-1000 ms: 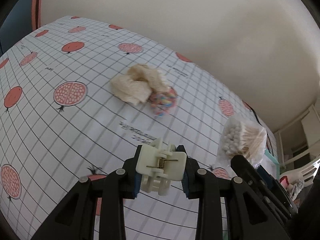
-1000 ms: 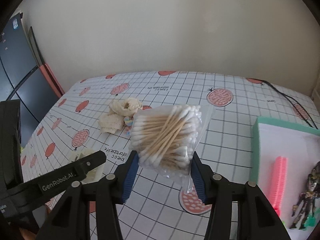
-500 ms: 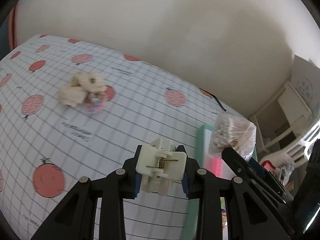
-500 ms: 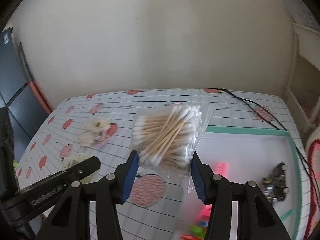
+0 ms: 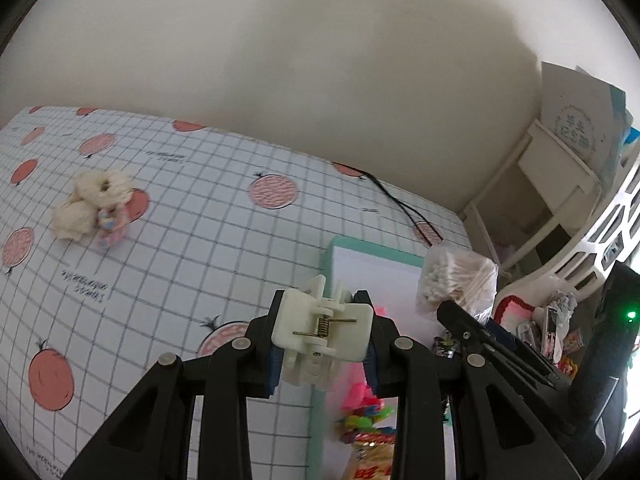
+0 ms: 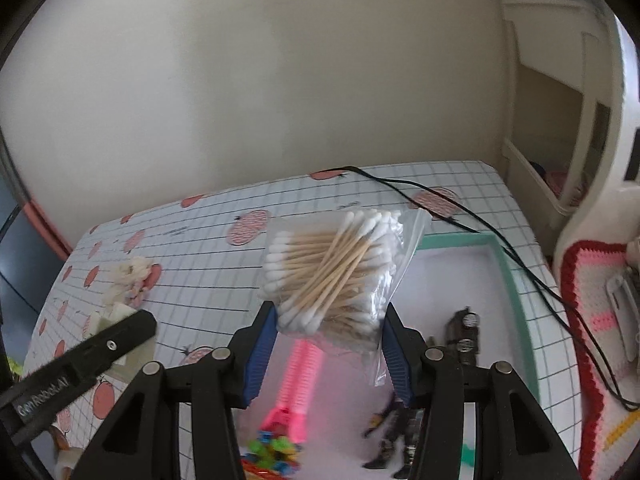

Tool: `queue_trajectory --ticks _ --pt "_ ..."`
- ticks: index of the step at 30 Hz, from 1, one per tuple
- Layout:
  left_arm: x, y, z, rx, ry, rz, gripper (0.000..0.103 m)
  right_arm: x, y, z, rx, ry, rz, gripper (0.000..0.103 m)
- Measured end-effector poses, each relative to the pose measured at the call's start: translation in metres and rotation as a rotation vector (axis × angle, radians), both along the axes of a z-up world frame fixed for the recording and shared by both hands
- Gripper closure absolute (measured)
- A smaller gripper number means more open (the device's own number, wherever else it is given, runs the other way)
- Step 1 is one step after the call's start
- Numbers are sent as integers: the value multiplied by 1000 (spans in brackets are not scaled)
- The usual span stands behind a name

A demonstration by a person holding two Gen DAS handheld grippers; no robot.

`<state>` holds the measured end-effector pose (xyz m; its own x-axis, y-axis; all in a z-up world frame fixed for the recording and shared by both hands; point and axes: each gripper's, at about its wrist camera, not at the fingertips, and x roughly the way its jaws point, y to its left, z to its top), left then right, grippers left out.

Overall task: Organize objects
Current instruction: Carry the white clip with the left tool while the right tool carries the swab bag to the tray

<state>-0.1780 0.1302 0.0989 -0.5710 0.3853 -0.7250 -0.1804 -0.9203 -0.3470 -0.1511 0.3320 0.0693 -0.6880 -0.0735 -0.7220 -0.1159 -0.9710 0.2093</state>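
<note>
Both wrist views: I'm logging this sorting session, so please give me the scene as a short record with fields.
left gripper: shut on a white claw hair clip, carried above the table
right gripper: shut on a clear bag of cotton swabs, held over the tray
tray: green rim, white floor, on the checked tablecloth
in tray: pink comb, dark toy figure, small colourful pieces
on the cloth: cream scrunchies, black cable

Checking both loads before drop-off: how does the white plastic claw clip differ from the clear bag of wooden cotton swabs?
The white plastic claw clip is one rigid piece with a metal spring; the clear bag of wooden cotton swabs is soft and holds many sticks. The clip sits in the left gripper, the bag in the right gripper. Both are clamped in the air.
</note>
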Motion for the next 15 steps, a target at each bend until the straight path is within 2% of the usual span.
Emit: queue_trajectory --ticks 15 --pt "-27 44 -31 -8 -35 -103 69 -7 24 -33 15 -81 -46 49"
